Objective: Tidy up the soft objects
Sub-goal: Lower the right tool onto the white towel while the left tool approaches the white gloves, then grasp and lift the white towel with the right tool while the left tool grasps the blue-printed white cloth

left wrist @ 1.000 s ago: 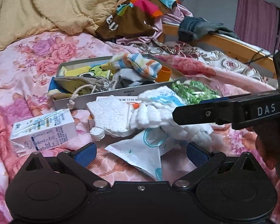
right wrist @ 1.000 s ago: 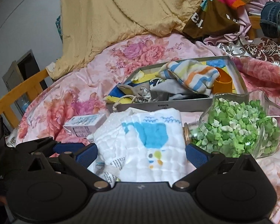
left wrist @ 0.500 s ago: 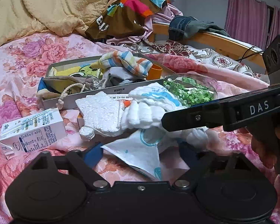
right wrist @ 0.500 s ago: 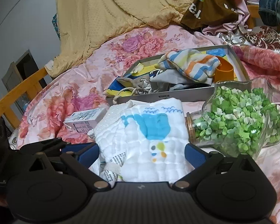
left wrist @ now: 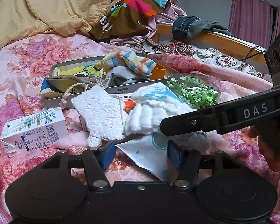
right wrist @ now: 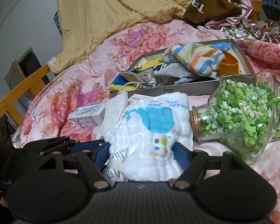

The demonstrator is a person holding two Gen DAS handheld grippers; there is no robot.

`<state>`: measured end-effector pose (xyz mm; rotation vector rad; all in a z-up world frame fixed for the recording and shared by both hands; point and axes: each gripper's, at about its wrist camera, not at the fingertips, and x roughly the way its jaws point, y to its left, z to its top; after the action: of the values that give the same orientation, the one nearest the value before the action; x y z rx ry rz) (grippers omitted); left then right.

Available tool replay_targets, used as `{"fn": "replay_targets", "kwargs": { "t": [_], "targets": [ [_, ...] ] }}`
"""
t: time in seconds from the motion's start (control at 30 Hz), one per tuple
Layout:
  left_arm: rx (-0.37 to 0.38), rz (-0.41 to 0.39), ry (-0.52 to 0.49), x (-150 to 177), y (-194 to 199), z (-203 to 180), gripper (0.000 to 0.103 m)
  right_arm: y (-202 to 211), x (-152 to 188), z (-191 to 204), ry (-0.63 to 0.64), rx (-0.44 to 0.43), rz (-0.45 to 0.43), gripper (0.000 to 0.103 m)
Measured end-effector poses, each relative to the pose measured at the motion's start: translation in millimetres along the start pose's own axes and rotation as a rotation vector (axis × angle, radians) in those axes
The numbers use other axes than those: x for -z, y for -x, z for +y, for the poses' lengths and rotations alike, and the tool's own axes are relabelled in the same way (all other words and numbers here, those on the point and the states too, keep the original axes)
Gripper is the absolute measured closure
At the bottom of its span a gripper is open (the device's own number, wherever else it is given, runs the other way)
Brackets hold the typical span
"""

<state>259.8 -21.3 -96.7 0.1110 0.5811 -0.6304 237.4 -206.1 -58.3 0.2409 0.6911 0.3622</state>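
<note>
A folded white cloth (right wrist: 155, 128) with a blue print lies on the flowered bedspread. My right gripper (right wrist: 141, 155) has its jaws closing, and both blue pads touch the sides of the cloth's near end. In the left wrist view the same cloth (left wrist: 155, 112) is a thick stack with a flat white corner spread towards me. My left gripper (left wrist: 141, 155) is also closing, with that flat corner between its pads but not clamped. The right gripper's black finger (left wrist: 196, 123) lies across the cloth from the right. A white rough pad (left wrist: 100, 119) on a rope loop leans against the cloth's left side.
A grey box (left wrist: 121, 90) behind the cloth holds a striped sock (left wrist: 128, 61), other fabrics and an orange cup (left wrist: 158, 71). A glass jar of green paper stars (right wrist: 242, 117) lies on its side to the right. A small carton (left wrist: 35, 130) lies left. Blankets and clothes are piled at the back.
Both pairs of jaws have narrowed from wide open. The right pads have come in against the folded cloth, and the left pads have come in around its flat corner. Nothing else has shifted.
</note>
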Motion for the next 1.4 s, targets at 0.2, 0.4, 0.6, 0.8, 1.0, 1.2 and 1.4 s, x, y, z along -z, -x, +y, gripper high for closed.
{"fn": "replay_targets", "kwargs": {
  "t": [0.2, 0.4, 0.6, 0.8, 1.0, 1.2, 1.4],
  "targets": [
    [-0.003, 0.003, -0.036, 0, -3, -5, 0.034, 0, -1, -1, -0.021, -0.021, 0.006, 0.037],
    [-0.004, 0.015, -0.062, 2, -10, -13, 0.025, 1, -1, -3, -0.040, -0.027, 0.004, 0.040],
    [-0.021, 0.033, -0.021, 2, -15, -8, 0.040, 1, -1, -1, -0.039, -0.021, -0.002, 0.048],
    [-0.044, 0.033, -0.018, 2, -16, -9, 0.050, 4, -1, 3, -0.016, -0.001, -0.021, 0.062],
    [-0.041, 0.026, -0.047, 2, -15, -15, 0.062, 15, -4, 4, -0.004, 0.023, -0.075, 0.065],
    [-0.038, 0.023, -0.039, 3, -13, -15, 0.067, 21, -8, 4, 0.015, 0.046, -0.116, 0.066],
    [-0.046, 0.029, -0.016, 3, -5, -18, 0.070, 29, -10, 7, 0.034, 0.060, -0.157, 0.066]
  ]
}}
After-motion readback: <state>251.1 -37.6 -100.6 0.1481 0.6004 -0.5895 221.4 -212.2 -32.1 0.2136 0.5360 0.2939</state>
